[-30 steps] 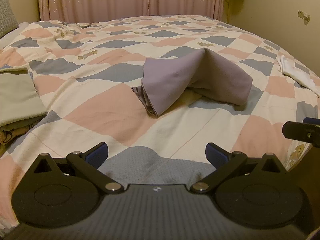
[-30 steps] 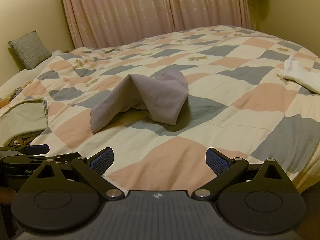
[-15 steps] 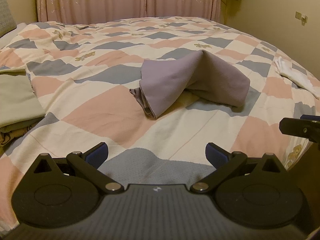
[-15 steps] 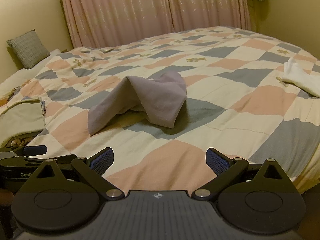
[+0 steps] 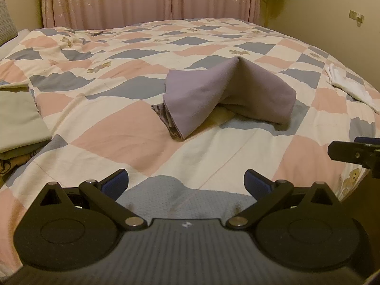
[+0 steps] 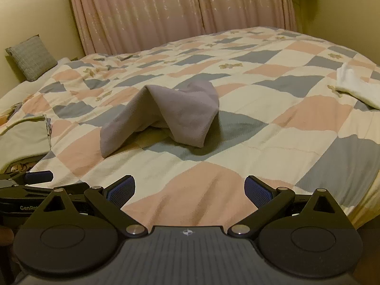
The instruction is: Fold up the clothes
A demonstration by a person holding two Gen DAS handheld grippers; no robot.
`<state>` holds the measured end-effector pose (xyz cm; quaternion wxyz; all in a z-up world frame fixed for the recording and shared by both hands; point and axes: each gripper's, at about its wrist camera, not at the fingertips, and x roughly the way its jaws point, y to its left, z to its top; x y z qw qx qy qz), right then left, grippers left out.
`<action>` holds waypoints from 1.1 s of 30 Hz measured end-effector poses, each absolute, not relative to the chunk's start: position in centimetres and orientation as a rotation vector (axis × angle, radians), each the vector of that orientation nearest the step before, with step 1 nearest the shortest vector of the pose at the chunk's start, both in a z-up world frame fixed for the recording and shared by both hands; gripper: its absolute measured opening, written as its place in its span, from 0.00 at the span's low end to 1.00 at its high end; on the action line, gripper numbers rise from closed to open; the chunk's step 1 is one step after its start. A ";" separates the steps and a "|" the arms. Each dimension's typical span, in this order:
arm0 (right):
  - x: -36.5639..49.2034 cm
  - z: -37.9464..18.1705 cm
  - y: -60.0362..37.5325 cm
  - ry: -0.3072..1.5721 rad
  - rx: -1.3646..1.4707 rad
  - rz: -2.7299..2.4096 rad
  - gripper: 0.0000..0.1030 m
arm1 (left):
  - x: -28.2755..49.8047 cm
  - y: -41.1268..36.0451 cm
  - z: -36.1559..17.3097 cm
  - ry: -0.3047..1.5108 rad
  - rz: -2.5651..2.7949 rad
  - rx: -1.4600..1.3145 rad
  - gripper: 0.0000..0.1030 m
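Leftmost, we see folded sage-green cloth (image 5: 19,116) left of the mauve folded garment (image 5: 228,97), our landmark, peaked mid-quilt (image 5: 118,128). Nearer than it, our left gripper (image 5: 186,182) and right gripper (image 6: 190,190) hover spread wide, empty. Right of it lies a white cloth (image 6: 356,87).

The left claw (image 5: 186,182) is wide open, with its two blue-tipped fingers (image 5: 116,182) far apart and nothing between them. It sits low over the near edge of the bed. The right claw (image 6: 189,190) is wide open too and holds nothing. It sits low over the same near edge, just beside the left one. Neither claw touches anything.
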<state>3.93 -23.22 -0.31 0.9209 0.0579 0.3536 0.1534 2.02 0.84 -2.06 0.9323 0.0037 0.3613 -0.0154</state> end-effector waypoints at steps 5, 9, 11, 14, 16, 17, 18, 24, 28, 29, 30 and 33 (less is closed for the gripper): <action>4.6 -0.5 -23.1 0.724 0.089 0.319 0.98 | 2.4 0.8 -2.5 0.731 -0.040 0.035 0.99; 6.0 0.1 -22.6 0.688 0.015 0.334 0.98 | 3.3 1.2 -2.6 0.695 -0.038 0.084 0.99; 7.0 0.7 -22.2 0.665 -0.029 0.359 0.98 | 3.9 1.4 -2.4 0.666 -0.041 0.119 0.99; 8.8 1.6 -21.1 0.623 -0.102 0.403 0.98 | 5.4 1.5 -2.2 0.622 -0.065 0.181 0.99; 10.1 2.0 -20.1 0.596 -0.164 0.430 0.98 | 6.6 1.5 -2.4 0.603 -0.088 0.220 0.99; 10.8 2.1 -19.5 0.583 -0.198 0.444 0.98 | 7.2 1.4 -2.5 0.597 -0.105 0.237 0.97; 11.4 2.1 -19.0 0.571 -0.230 0.457 0.98 | 8.0 1.2 -2.7 0.600 -0.123 0.252 0.93; 15.2 1.1 -16.4 0.551 -0.407 0.496 0.92 | 11.0 0.5 -3.9 0.622 -0.217 0.290 0.72; 16.8 -0.3 -15.1 0.564 -0.488 0.528 0.82 | 12.3 0.2 -4.9 0.657 -0.232 0.337 0.36; 17.0 -0.6 -14.8 0.569 -0.503 0.537 0.75 | 12.5 0.2 -5.2 0.666 -0.234 0.346 0.26; 17.2 -0.9 -14.5 0.574 -0.519 0.546 0.66 | 12.5 0.4 -5.1 0.664 -0.241 0.330 0.15; 18.0 -1.4 -14.3 0.591 -0.528 0.573 0.29 | 12.6 0.9 -4.8 0.652 -0.256 0.292 0.05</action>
